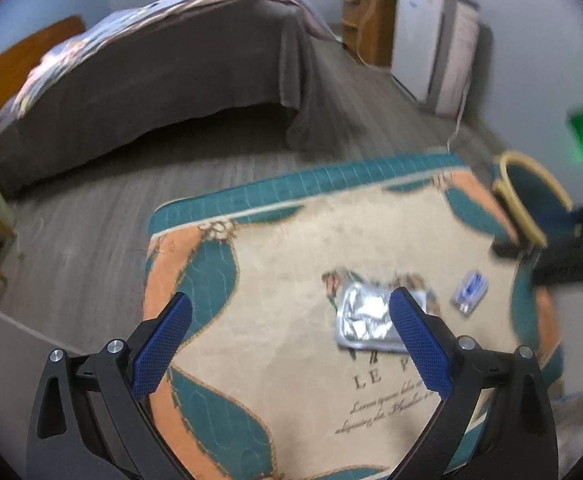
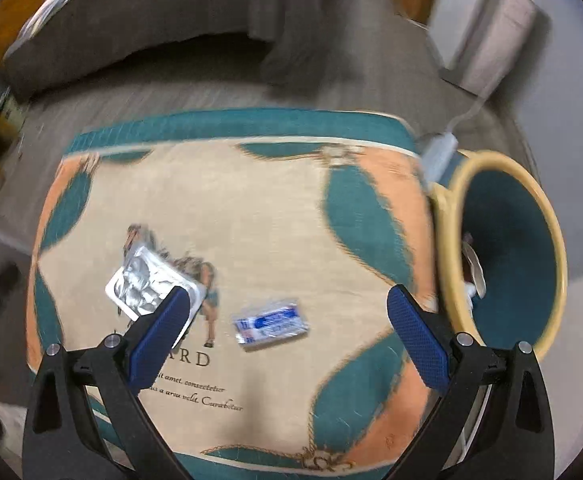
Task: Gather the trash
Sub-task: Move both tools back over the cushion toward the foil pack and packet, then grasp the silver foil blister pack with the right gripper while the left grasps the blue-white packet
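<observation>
A crumpled silver foil tray (image 1: 365, 318) (image 2: 147, 286) lies on a patterned rug (image 1: 275, 264) (image 2: 251, 208). To its right lies a small blue-and-white wrapper (image 1: 469, 292) (image 2: 270, 322). A yellow-rimmed bin (image 1: 531, 196) (image 2: 507, 248) with a teal inside stands at the rug's right edge, with some pale trash inside it. My left gripper (image 1: 291, 310) is open above the rug, the foil tray just behind its right finger. My right gripper (image 2: 289, 304) is open above the wrapper, and in the left wrist view shows as a dark shape at the right edge.
A bed with a grey cover (image 1: 163, 80) stands beyond the rug on grey wood floor (image 1: 91, 220). A white cabinet (image 1: 435, 48) and a wooden nightstand (image 1: 365, 20) line the far wall. A white cable and adapter (image 2: 439, 152) lie near the bin.
</observation>
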